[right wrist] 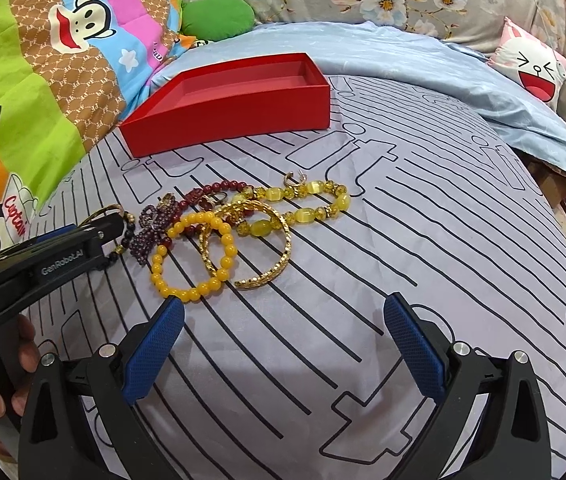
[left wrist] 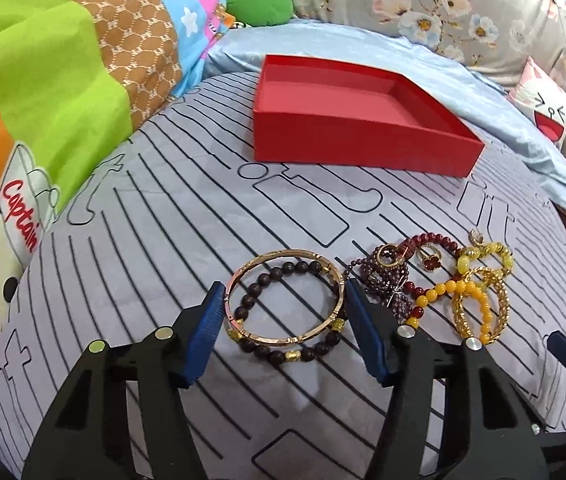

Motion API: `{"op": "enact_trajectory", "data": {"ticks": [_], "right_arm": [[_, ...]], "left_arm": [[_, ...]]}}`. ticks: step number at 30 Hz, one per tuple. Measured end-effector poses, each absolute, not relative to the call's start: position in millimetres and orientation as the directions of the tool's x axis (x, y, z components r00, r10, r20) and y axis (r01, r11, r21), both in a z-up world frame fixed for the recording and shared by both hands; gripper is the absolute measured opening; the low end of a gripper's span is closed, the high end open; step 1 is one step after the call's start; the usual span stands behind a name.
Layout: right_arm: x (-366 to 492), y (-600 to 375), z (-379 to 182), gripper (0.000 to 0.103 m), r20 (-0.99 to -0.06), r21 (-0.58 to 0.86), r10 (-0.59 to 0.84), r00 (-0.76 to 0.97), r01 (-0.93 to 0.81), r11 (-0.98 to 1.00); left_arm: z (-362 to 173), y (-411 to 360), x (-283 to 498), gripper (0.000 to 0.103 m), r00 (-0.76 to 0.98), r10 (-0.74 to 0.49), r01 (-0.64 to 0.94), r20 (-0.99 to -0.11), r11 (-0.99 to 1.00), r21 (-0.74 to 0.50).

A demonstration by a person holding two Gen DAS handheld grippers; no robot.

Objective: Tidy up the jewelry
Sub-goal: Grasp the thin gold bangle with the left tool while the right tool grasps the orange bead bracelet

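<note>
An empty red box point(left wrist: 363, 144) point(right wrist: 227, 108) sits at the far side of the striped bedsheet. A pile of jewelry lies nearer. In the left wrist view my left gripper point(left wrist: 285, 300) is open, its blue pads on either side of a gold bangle point(left wrist: 283, 336) and a dark bead bracelet point(left wrist: 271, 352), touching neither. Right of them lie a purple bead bracelet point(left wrist: 383, 276), a yellow bead bracelet point(left wrist: 471, 300) point(right wrist: 191, 256) and a gold cuff point(right wrist: 271, 268). My right gripper point(right wrist: 283, 316) is open and empty, just short of the yellow bracelet.
A colourful cartoon quilt point(left wrist: 43, 100) is heaped on the left. A light blue sheet point(right wrist: 443, 76) and a floral pillow point(left wrist: 443, 8) lie behind the box. A cartoon cushion point(right wrist: 531, 68) sits far right. The bed's edge falls off at right.
</note>
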State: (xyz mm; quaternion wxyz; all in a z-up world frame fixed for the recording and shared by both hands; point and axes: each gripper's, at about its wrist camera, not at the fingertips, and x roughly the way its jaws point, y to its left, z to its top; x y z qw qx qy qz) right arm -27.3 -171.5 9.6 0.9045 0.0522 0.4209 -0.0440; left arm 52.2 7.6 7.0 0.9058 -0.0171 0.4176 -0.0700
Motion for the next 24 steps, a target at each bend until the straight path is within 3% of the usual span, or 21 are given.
{"op": "enact_trajectory", "data": {"ticks": [9,16,20,24], "right_arm": [[-29.3,-165.2,20.6,0.096,-0.744,0.075,-0.002,0.668,0.087,0.993],[-21.0,-162.5,23.7,0.082,-0.745,0.099,0.030,0.666,0.065,0.993],[-11.7,-162.2,20.3,0.062,-0.756,0.125,0.059,0.651,0.056,0.991],[-4.1,-163.5,16.9,0.053,-0.764,0.155,0.087,0.639,0.051,0.987]], "left_arm": [[15.0,25.2,29.1,0.058,0.664,-0.112,0.078,-0.739,0.994,-0.081],[12.4,23.9,19.9,0.058,0.658,-0.126,0.090,-0.743,0.992,-0.088],[11.9,20.5,17.4,0.058,0.654,-0.134,0.099,-0.744,0.991,-0.091],[10.9,19.4,16.9,0.058,0.652,-0.141,0.105,-0.745,0.990,-0.096]]}}
